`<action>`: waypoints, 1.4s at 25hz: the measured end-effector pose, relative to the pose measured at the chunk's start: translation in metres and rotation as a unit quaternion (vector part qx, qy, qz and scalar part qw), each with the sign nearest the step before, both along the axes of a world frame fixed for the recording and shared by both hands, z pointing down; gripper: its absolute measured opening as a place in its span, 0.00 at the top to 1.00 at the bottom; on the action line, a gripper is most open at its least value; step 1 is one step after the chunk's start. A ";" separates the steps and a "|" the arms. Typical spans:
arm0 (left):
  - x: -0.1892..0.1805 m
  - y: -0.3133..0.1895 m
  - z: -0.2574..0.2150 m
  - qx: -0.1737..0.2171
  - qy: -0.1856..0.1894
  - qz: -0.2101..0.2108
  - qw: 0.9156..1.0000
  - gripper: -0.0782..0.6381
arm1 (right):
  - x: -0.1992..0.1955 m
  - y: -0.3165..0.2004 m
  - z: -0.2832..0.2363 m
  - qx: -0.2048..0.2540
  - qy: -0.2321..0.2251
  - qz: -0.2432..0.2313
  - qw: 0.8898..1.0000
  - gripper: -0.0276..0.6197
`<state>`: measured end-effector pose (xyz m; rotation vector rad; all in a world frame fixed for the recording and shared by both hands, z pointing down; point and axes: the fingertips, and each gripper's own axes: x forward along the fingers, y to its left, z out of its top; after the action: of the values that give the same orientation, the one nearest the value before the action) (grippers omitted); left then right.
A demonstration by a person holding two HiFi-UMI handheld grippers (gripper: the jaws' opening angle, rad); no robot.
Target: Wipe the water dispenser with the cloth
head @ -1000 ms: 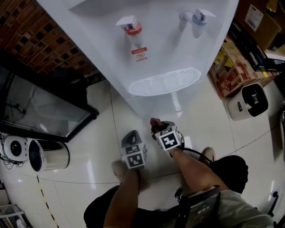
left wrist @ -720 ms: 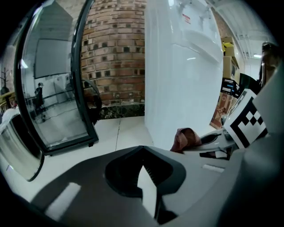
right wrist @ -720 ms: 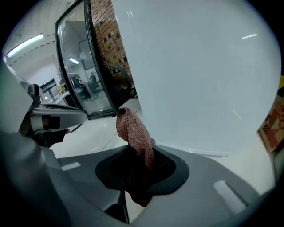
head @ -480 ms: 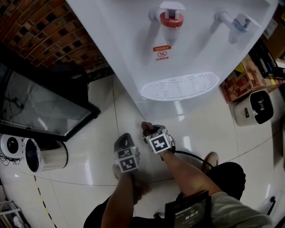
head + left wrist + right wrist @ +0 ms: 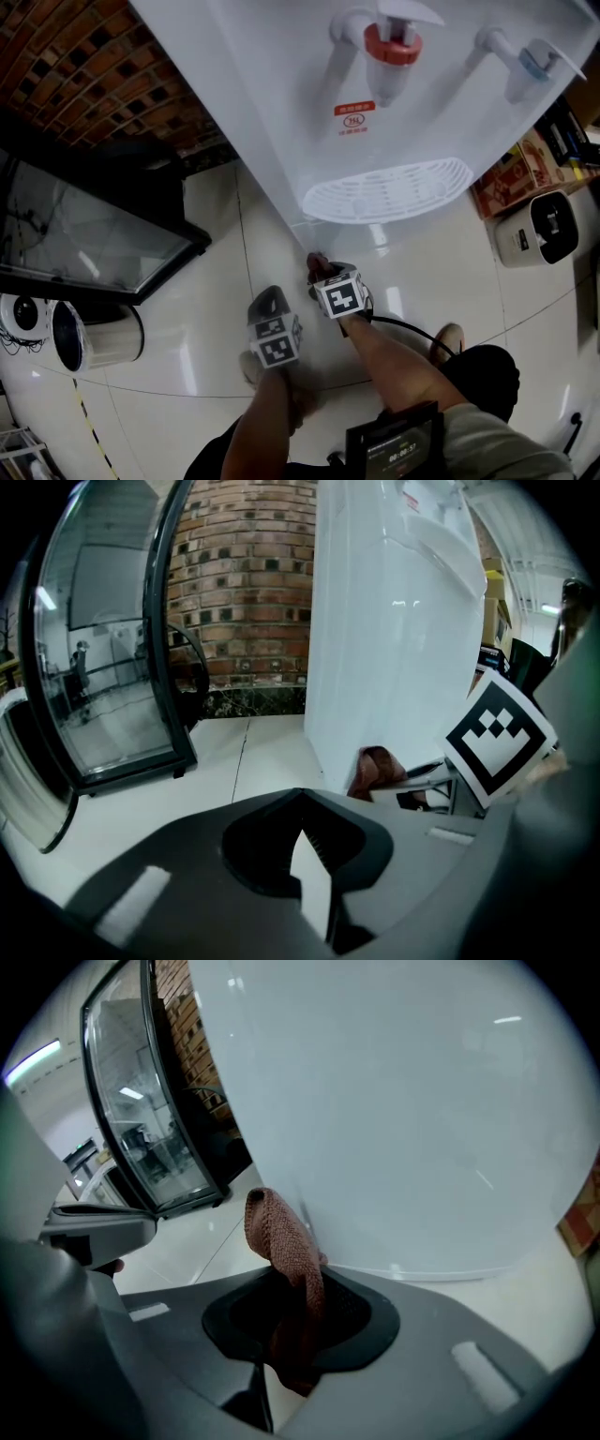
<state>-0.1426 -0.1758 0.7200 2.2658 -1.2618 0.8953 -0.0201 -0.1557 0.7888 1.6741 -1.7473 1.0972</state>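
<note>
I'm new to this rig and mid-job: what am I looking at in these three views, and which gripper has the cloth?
There is no robot arm here: a person holds a two-jaw gripper in each hand. The head view looks steeply down from the person's head at the white water dispenser, with its red tap, blue tap and drip tray, standing on the floor. The other two views ride on the grippers and look along their jaws. The right gripper is clamped on the cloth, at the dispenser's lower front corner. The left gripper has nothing between its jaws and hangs beside the right one.
</note>
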 end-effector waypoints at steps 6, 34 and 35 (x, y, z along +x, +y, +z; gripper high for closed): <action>0.024 0.001 -0.003 0.009 0.017 0.013 1.000 0.89 | 0.047 0.015 -0.001 -0.008 0.008 0.038 0.999 0.80; 0.252 0.063 -0.008 -0.018 0.038 0.169 0.985 0.89 | 0.283 0.098 -0.017 -0.008 0.042 0.235 0.971 0.80; 0.256 0.066 -0.006 -0.019 0.039 0.174 0.984 0.89 | 0.285 0.099 -0.016 -0.008 0.041 0.237 0.971 0.80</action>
<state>0.1138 -0.1100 0.7138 2.5073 -0.8212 0.9260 0.2653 -0.0568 0.7723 2.1589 -1.3122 1.2121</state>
